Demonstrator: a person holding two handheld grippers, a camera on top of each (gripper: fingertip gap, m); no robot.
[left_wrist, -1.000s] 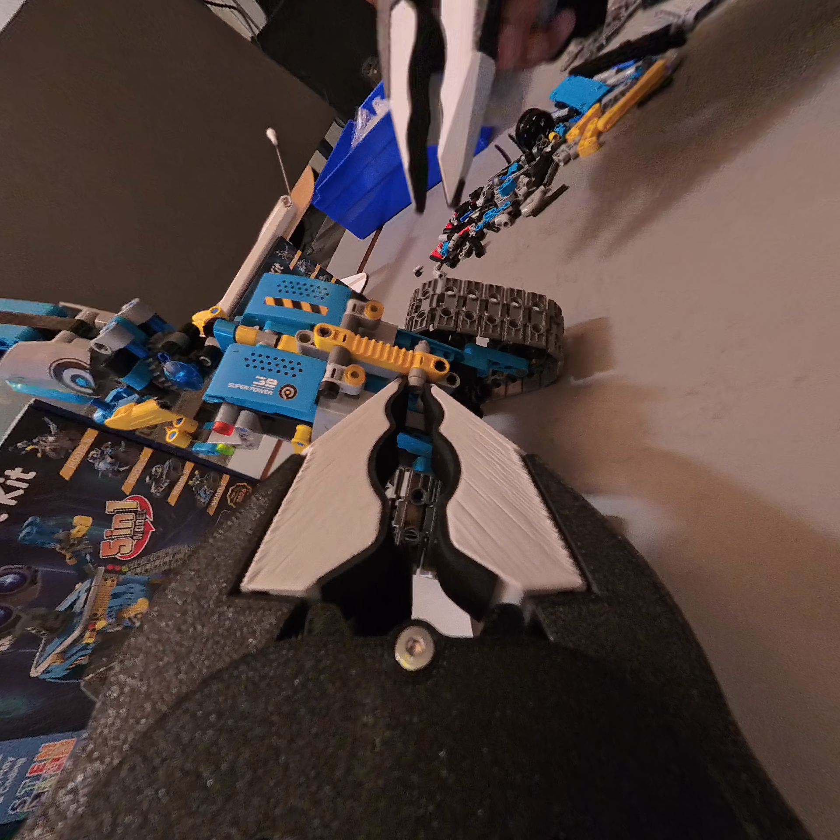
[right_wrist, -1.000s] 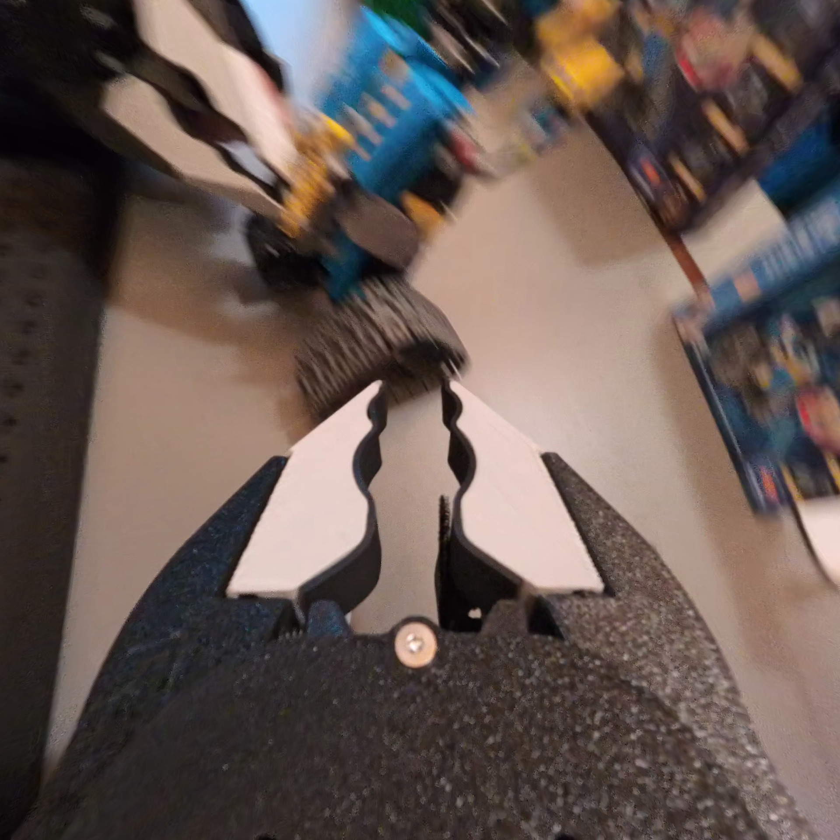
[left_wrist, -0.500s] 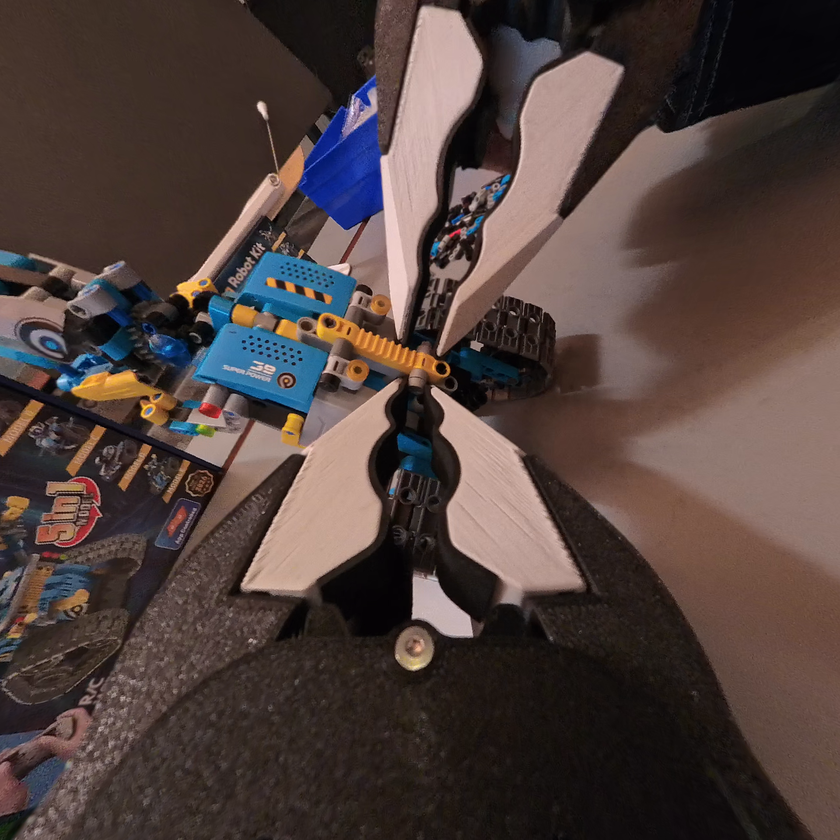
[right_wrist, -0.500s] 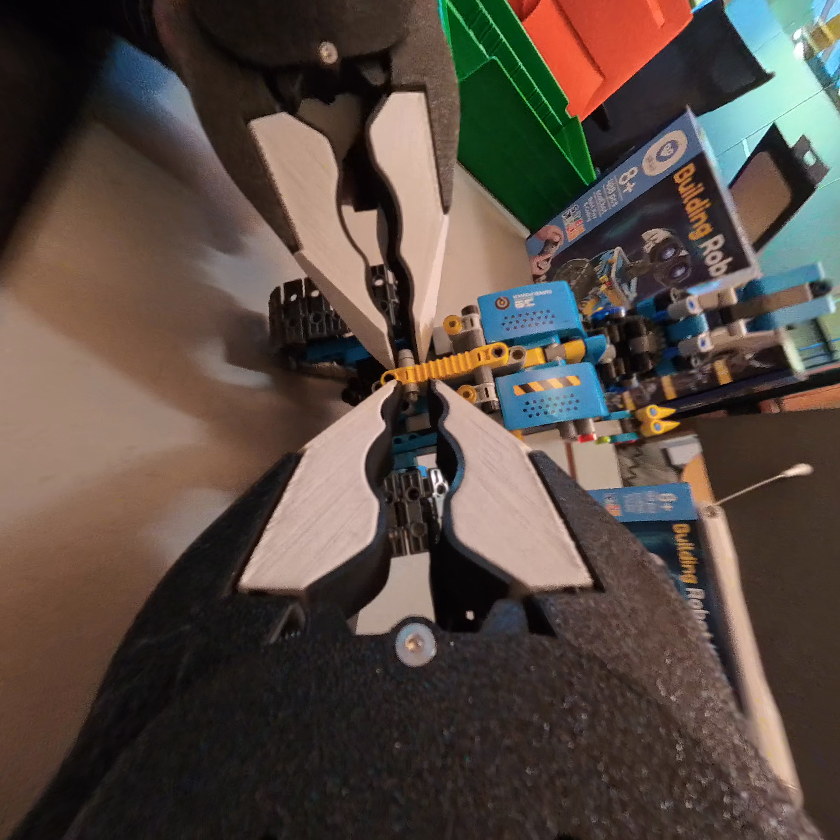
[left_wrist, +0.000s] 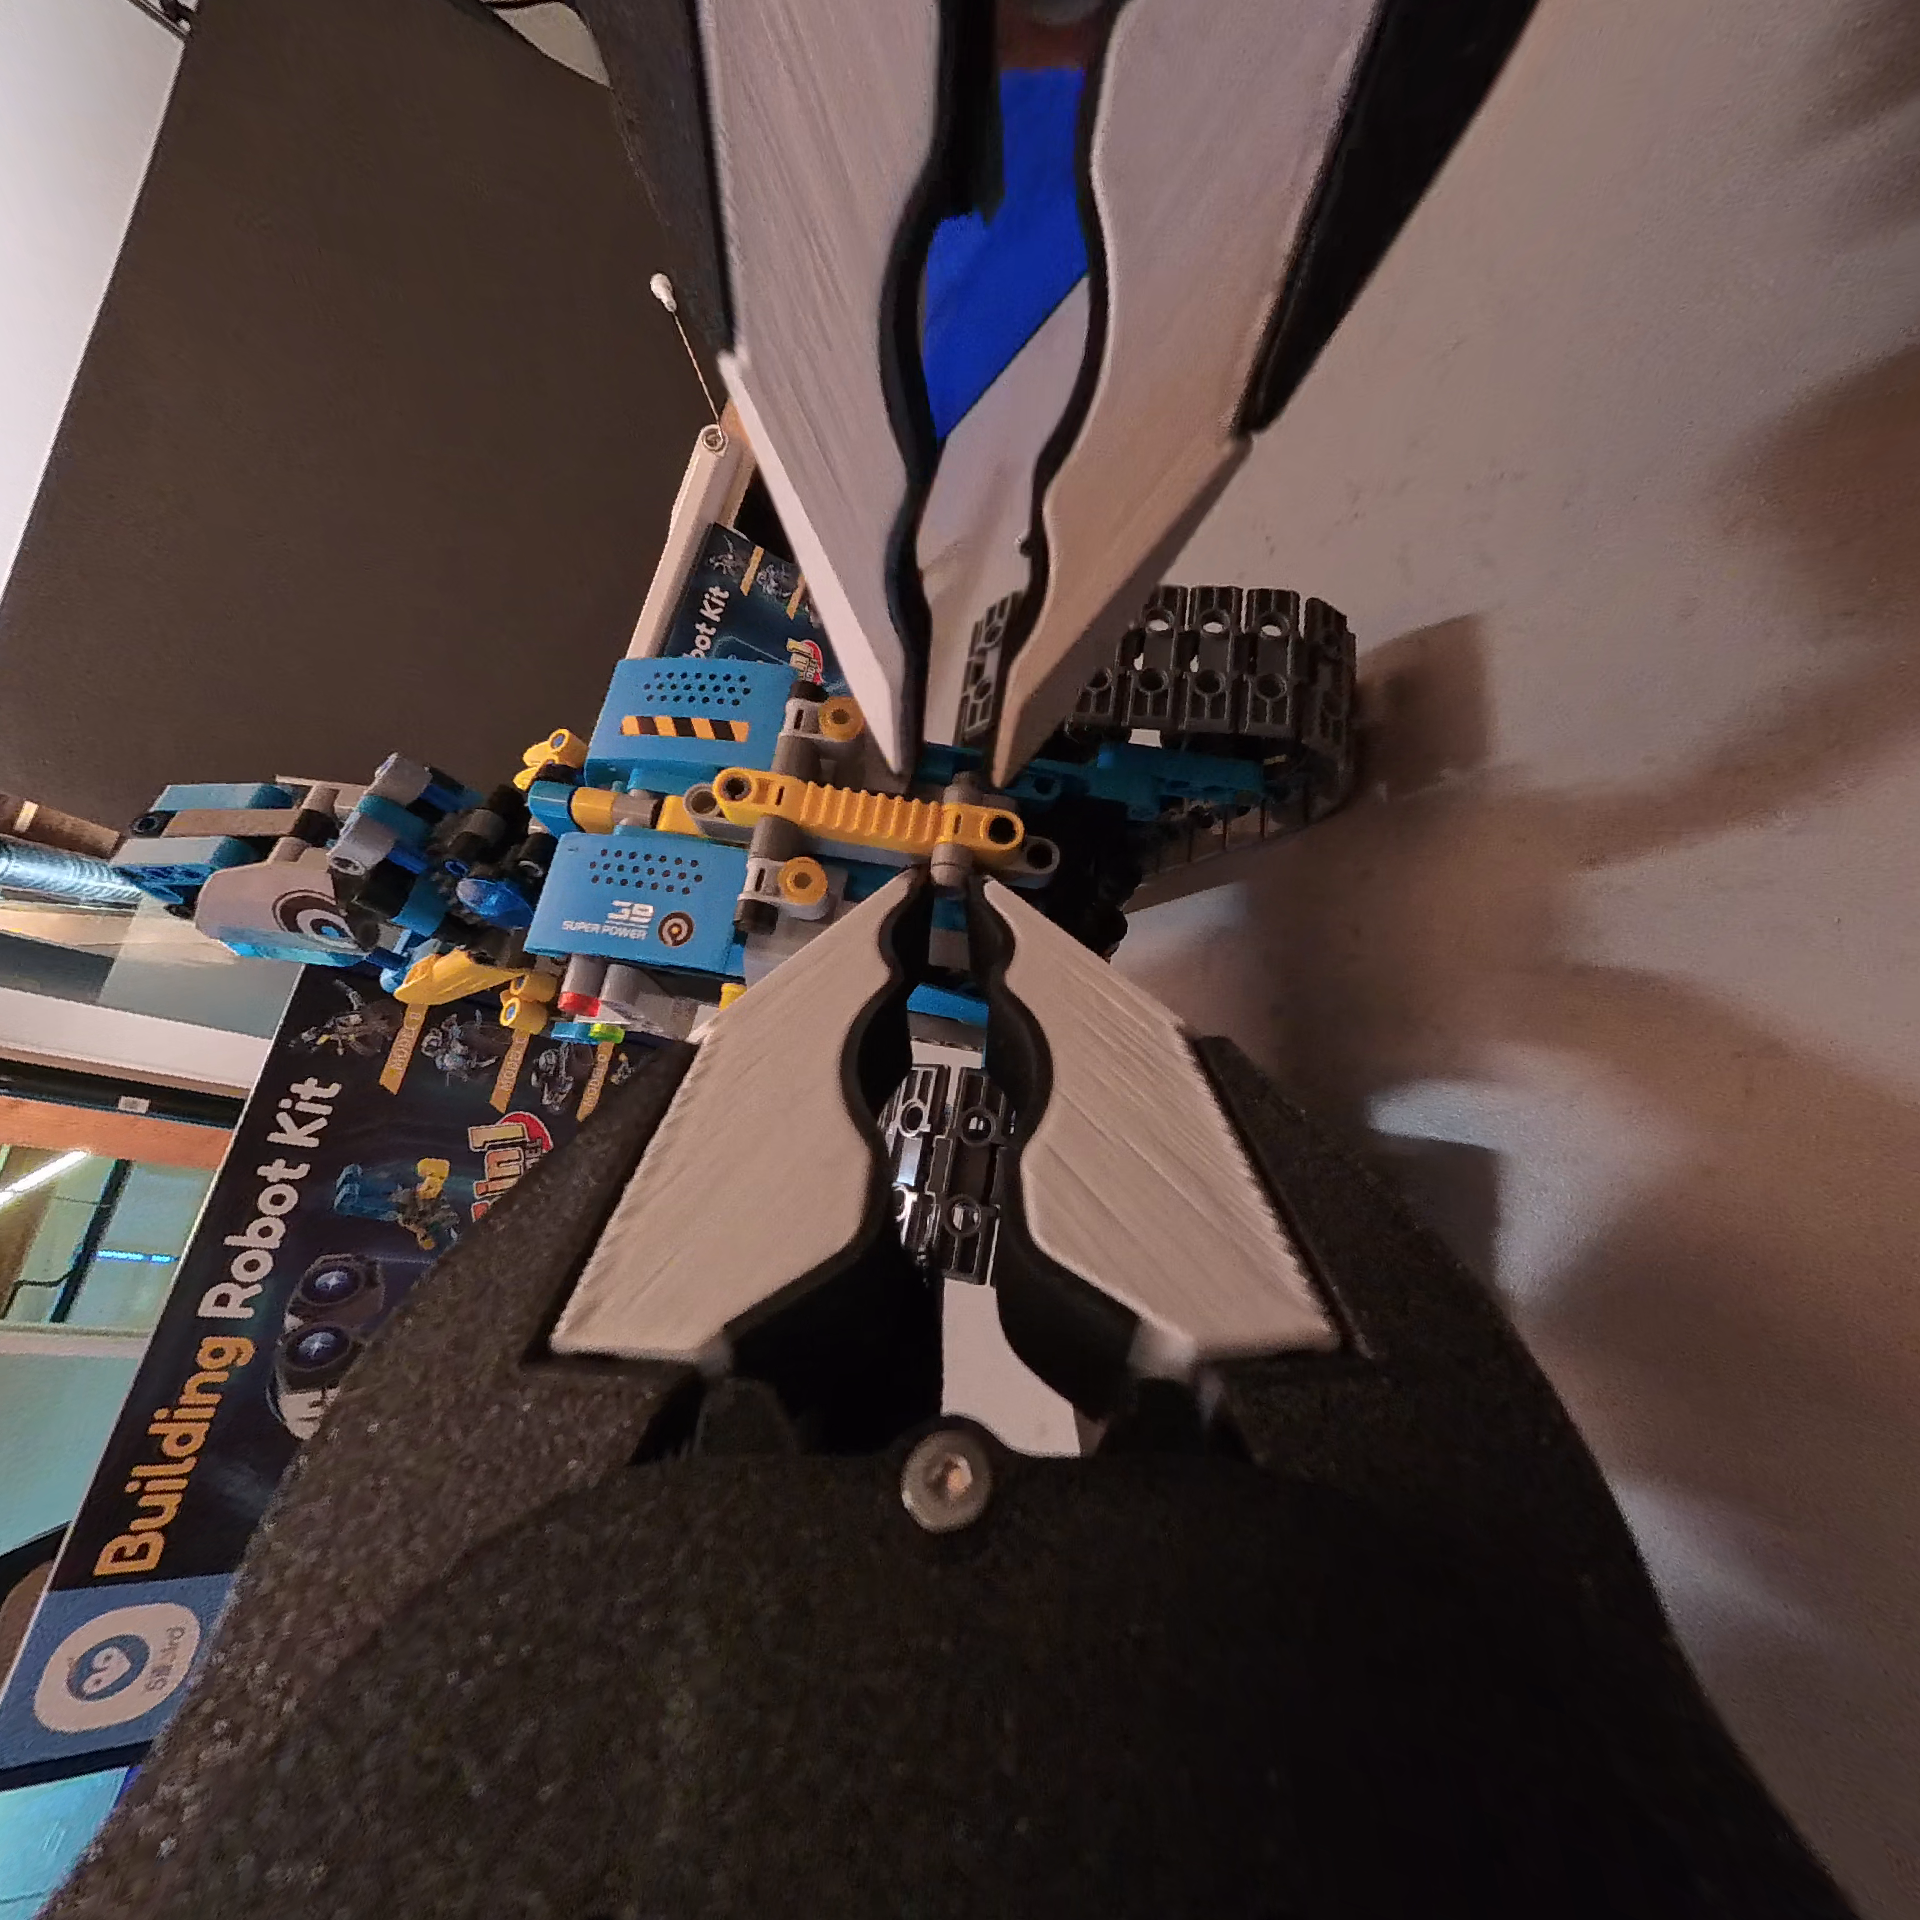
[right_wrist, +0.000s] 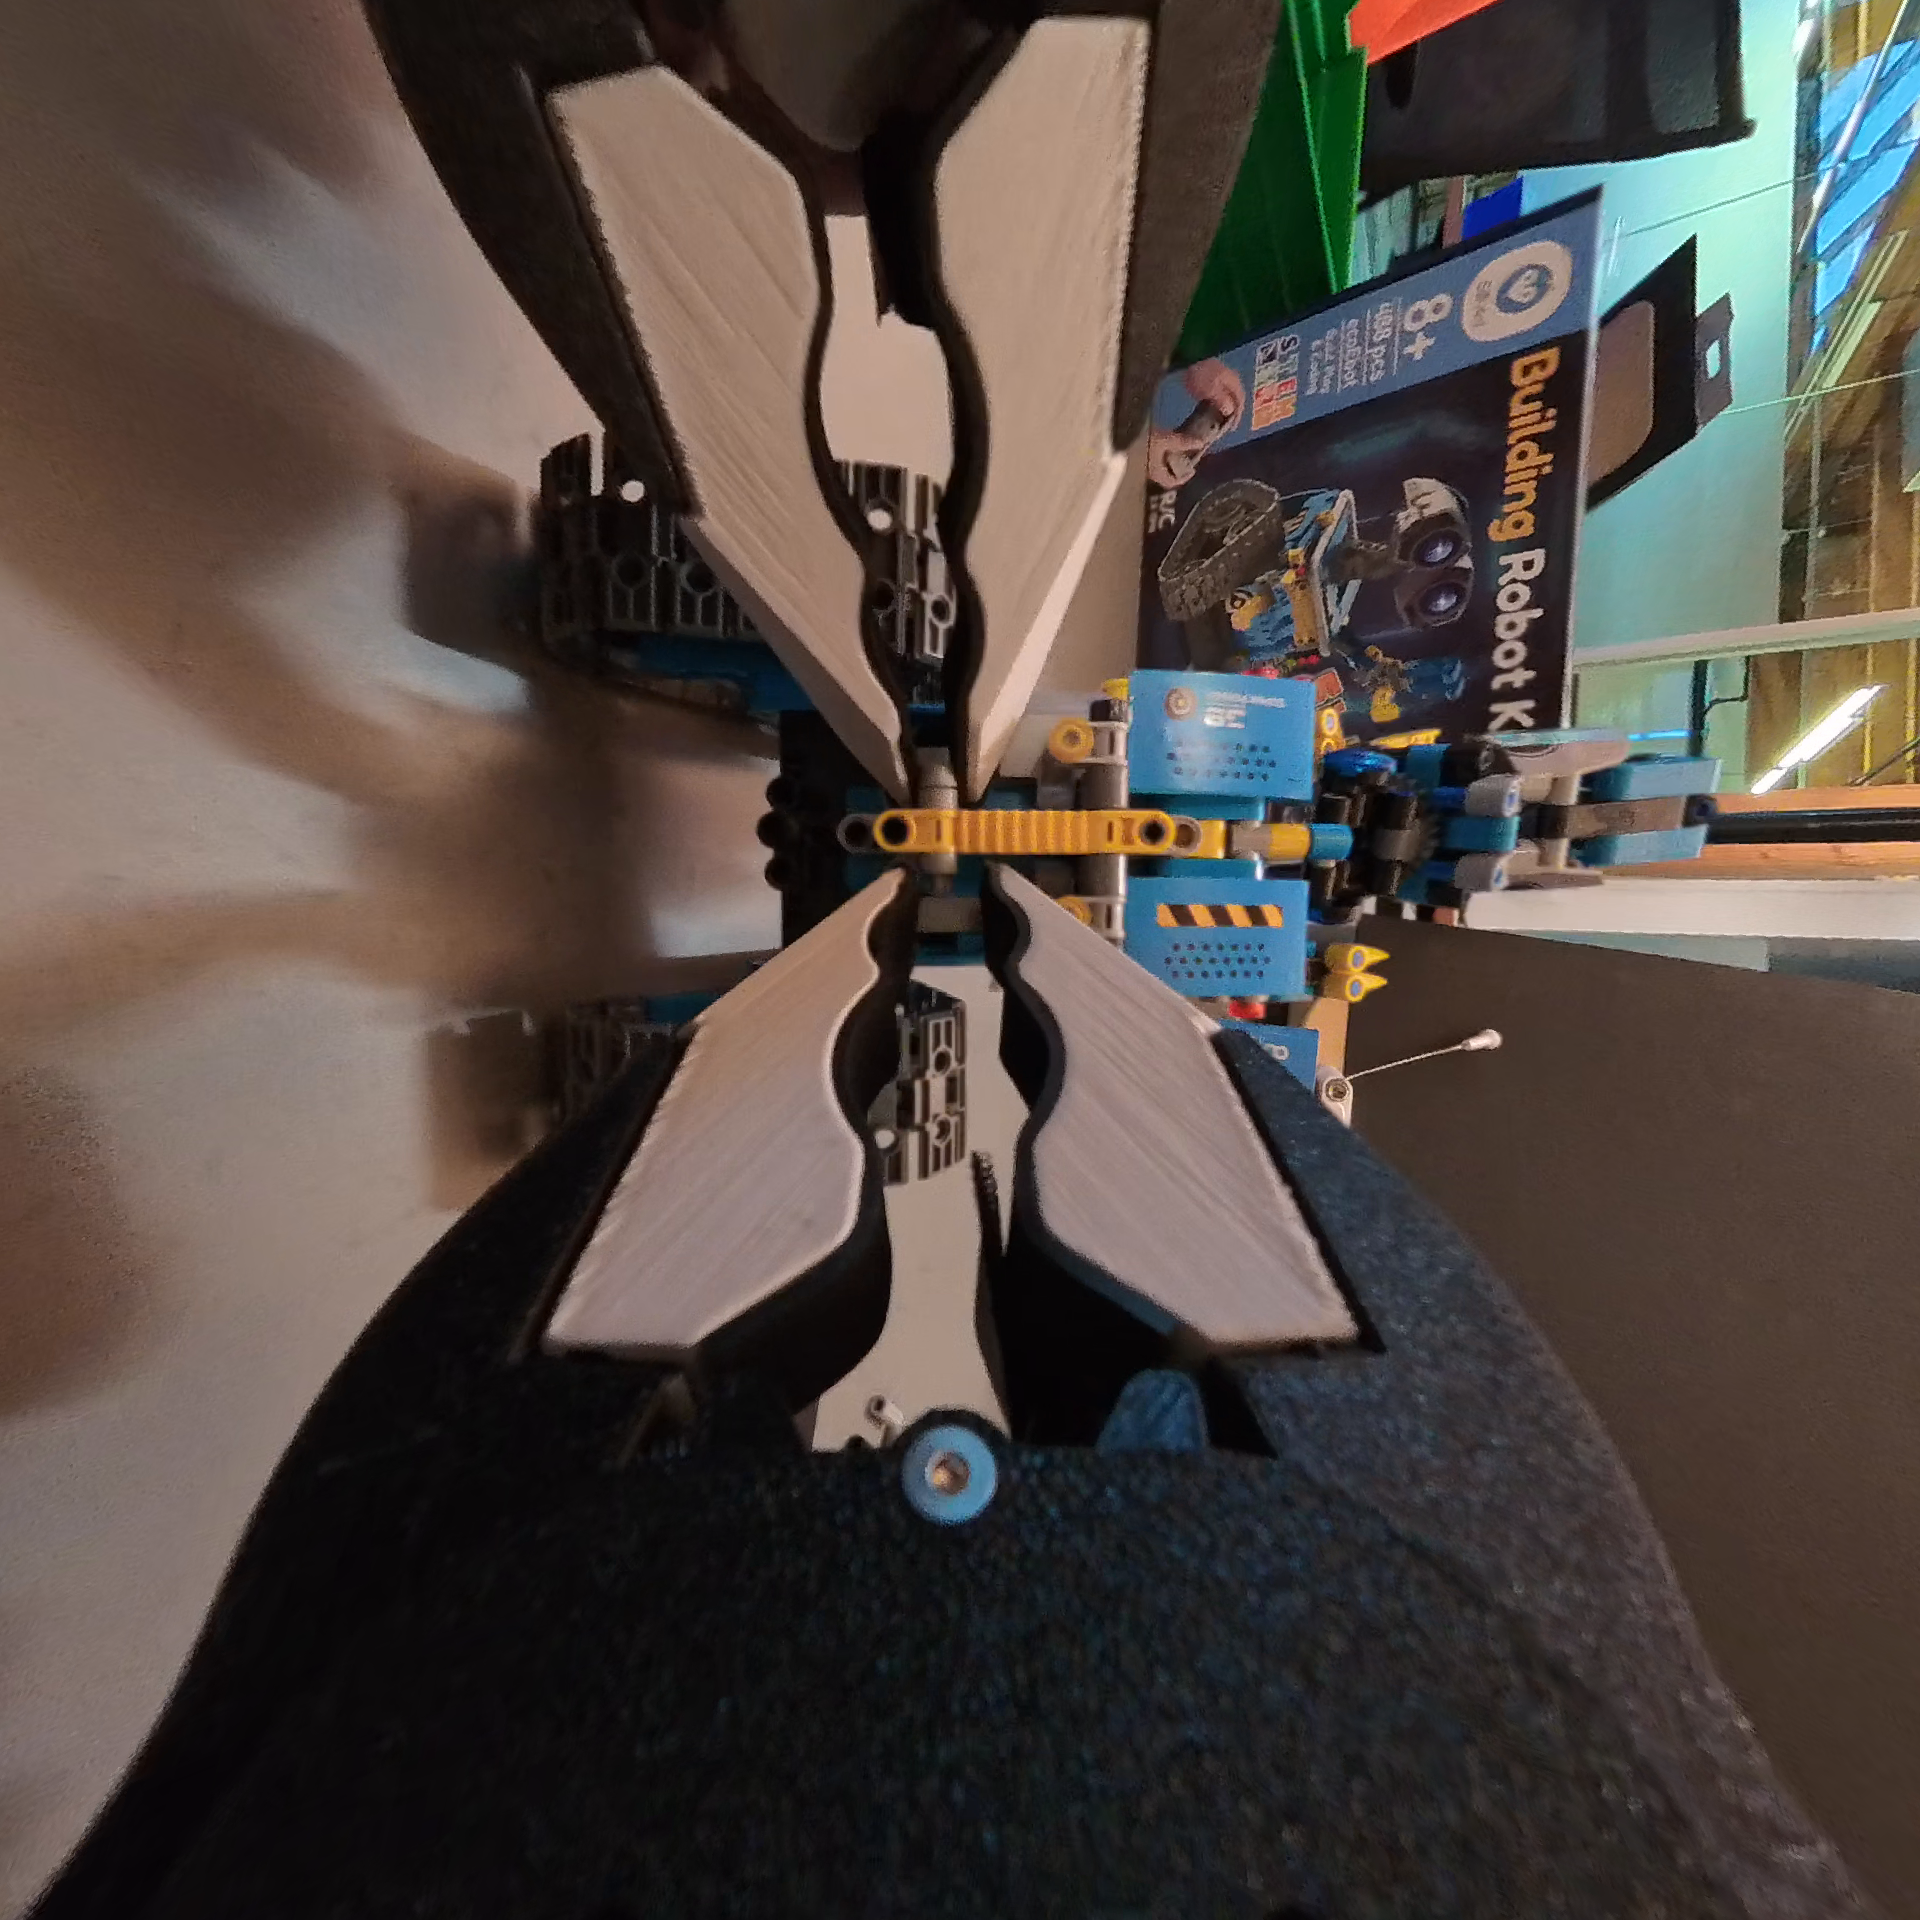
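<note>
At the left gripper's (left_wrist: 945, 883) tips: a grey peg (left_wrist: 943, 857), pinched just under the yellow toothed bar (left_wrist: 862, 821).

Nearly closed, it clamps that peg on the tracked toy robot (left_wrist: 665, 904), which lies on the table (left_wrist: 1558, 416). Directly opposite, across the bar, the right gripper (right_wrist: 948, 888) stands tip to tip with it, jaws slightly apart astride a grey piece; whether it grips, I cannot tell. Beyond the robot's blue body stands the kit box (right_wrist: 1455, 468).

The right gripper (right_wrist: 943, 883) is seen with its jaws narrowly parted, tips set against a grey pin (right_wrist: 940, 914) of the toy robot (right_wrist: 1195, 831) below the yellow toothed beam (right_wrist: 1023, 831). At 12 o'clock, the left gripper (right_wrist: 935, 774) is closed on the opposite pin end. At 2 o'clock, a kit box (right_wrist: 1382, 488) is stood.
</note>
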